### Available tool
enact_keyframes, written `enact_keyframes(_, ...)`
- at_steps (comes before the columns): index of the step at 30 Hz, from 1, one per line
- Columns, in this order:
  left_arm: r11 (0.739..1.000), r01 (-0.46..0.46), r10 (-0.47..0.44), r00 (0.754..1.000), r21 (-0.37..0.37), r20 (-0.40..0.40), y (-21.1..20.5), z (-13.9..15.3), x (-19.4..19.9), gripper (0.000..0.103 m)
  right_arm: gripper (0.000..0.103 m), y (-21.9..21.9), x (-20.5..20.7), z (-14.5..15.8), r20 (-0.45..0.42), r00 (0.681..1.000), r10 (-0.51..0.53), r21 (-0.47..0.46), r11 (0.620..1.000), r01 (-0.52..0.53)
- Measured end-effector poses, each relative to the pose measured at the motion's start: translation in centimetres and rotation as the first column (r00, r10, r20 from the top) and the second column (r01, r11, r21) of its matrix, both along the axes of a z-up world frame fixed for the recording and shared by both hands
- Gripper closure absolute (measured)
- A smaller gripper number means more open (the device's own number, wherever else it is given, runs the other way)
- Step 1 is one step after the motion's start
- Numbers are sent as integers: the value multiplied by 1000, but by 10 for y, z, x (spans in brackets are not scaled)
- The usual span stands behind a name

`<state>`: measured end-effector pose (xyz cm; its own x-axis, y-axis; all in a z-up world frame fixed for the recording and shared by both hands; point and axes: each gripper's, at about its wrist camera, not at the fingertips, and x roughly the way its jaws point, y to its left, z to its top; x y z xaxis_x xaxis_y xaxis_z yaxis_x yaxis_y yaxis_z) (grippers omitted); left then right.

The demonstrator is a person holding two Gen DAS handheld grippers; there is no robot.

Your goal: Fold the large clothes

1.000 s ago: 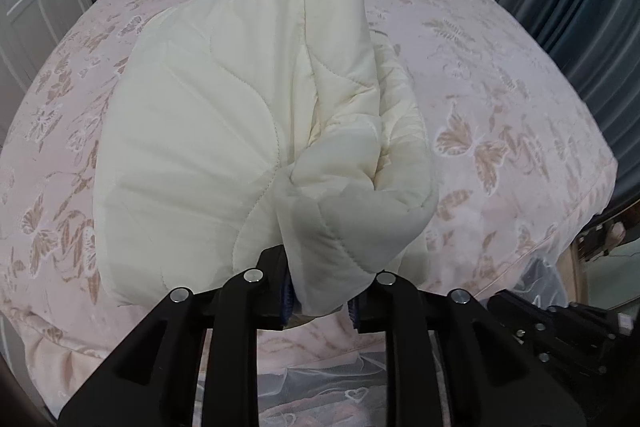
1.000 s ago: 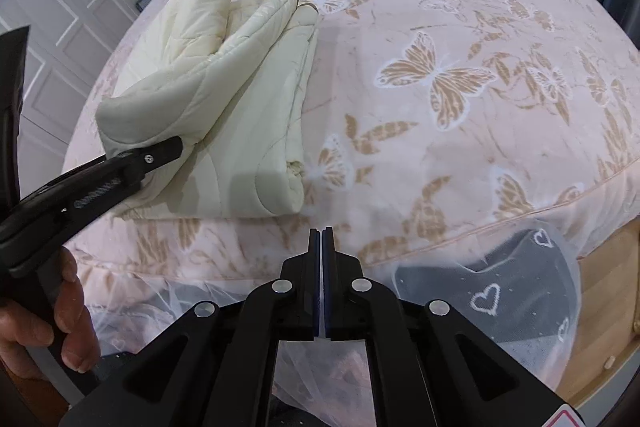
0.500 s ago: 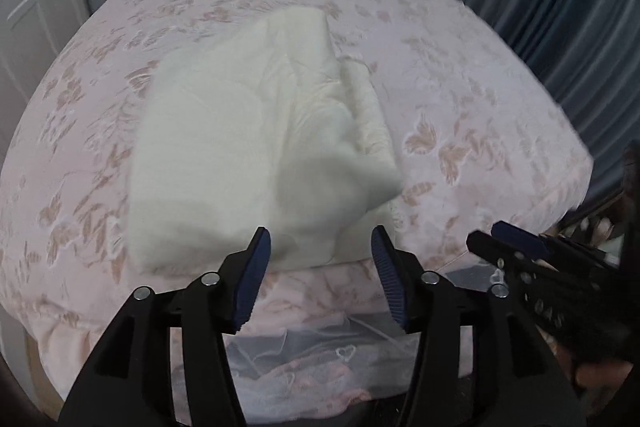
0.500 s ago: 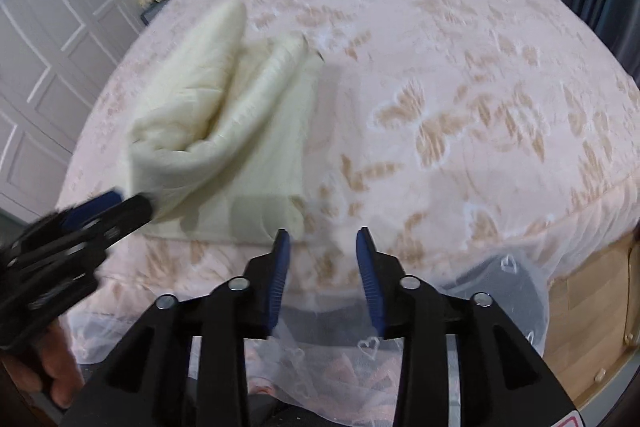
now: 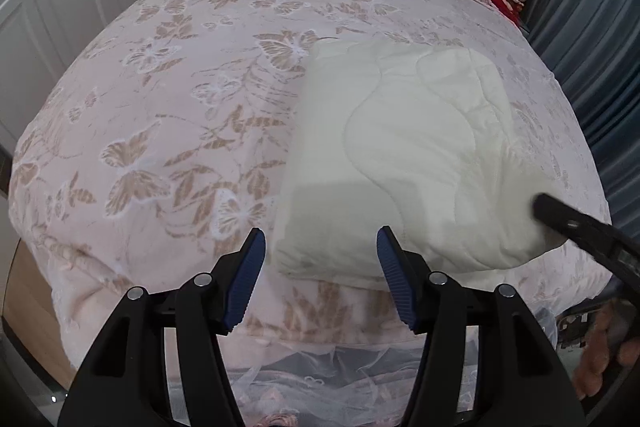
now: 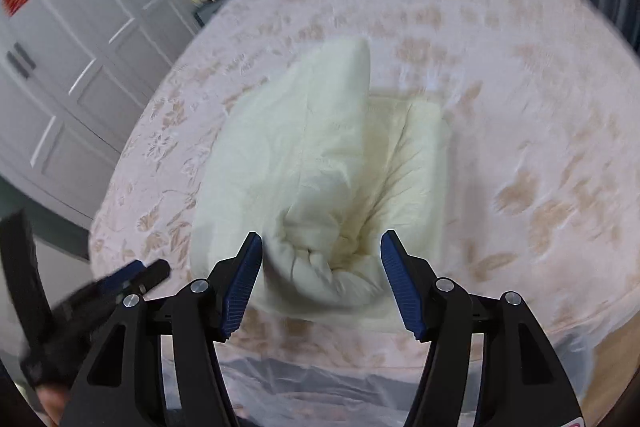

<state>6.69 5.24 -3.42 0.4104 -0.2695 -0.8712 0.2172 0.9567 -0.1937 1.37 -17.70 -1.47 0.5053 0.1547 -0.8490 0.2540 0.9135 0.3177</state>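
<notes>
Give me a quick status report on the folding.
Left gripper open, empty. Right gripper open, bracketing bunched corner. Cream quilted blanket partly folded on the bed. Nothing blocking.

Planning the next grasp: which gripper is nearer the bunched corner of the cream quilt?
Right gripper: its open fingers flank the bunched corner. The left gripper hovers open off the quilt's other near corner.

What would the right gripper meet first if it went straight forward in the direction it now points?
Most likely the bunched near corner of the cream quilt, which lies between the open fingers of the right gripper on the bed. The picture is blurred, so the depth is uncertain.
</notes>
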Motion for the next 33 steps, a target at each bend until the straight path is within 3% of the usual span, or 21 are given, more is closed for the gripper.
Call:
enact_keyframes(2, 1000, 18, -18, 1000, 11, -1, -10, -4, 1, 47, 81, -2, 9, -14, -31, 999, 10, 44, 999, -9)
enact_keyframes(4, 999, 40, -40, 999, 7, -7, -19, -6, 4, 48, 86, -5, 3, -8, 2, 1000, -4, 54, 999, 4)
enact_keyframes(6, 998, 65, -65, 998, -6, -9, -26, -5, 3, 48, 87, -10, -16, 8, 49, 999, -9, 43, 999, 7)
enact_keyframes(9, 994, 108, -108, 994, -10, -8, -41, -5, -3, 48, 87, -18, -40, 12, 42, 998, -35, -49, 998, 37)
enact_keyframes(14, 988, 153, -153, 987, 6, -42, -66, -20, -8, 47, 87, -39, -58, -29, -52, 993, -102, -77, 992, 98)
enact_keyframes(18, 982, 178, -176, 983, 65, -44, -80, -31, -11, 47, 87, -45, -60, -55, -96, 989, -114, -105, 989, 104)
enact_keyframes(33, 963, 208, -197, 977, 173, -81, -98, -67, -16, 46, 85, -48, -51, -107, -194, 976, -104, -79, 993, 90)
